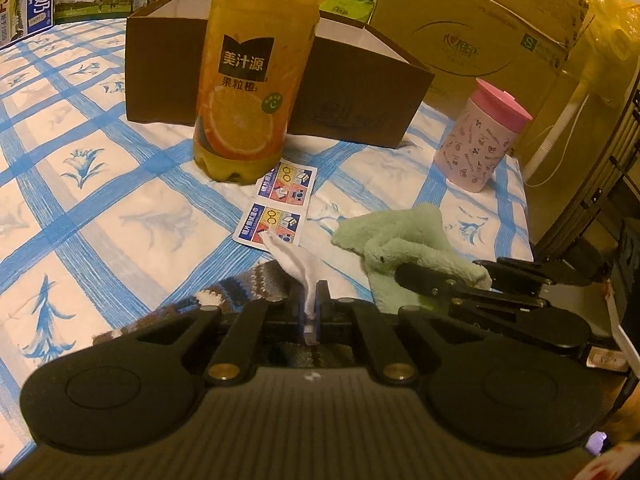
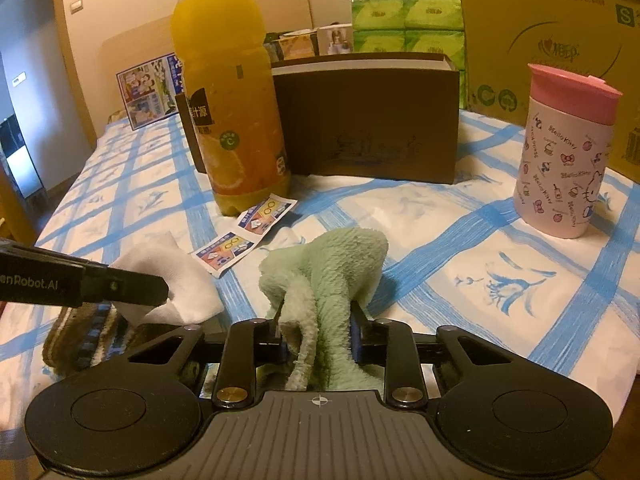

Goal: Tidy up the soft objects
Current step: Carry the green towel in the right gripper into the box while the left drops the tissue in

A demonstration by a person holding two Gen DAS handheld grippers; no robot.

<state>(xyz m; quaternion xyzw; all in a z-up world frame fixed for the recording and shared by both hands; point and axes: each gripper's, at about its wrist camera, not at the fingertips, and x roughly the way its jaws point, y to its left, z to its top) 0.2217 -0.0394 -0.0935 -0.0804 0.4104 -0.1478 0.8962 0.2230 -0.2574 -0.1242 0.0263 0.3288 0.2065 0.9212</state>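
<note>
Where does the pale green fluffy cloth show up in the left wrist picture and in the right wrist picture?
Left wrist view: the green fluffy cloth lies right of centre, with the right tongs reaching in from the right edge onto it.
Right wrist view: the cloth is at bottom centre, pinched between the right tongs.
Shared landmark: the orange juice bottle, standing beyond the cloth and to its left in both views.
</note>
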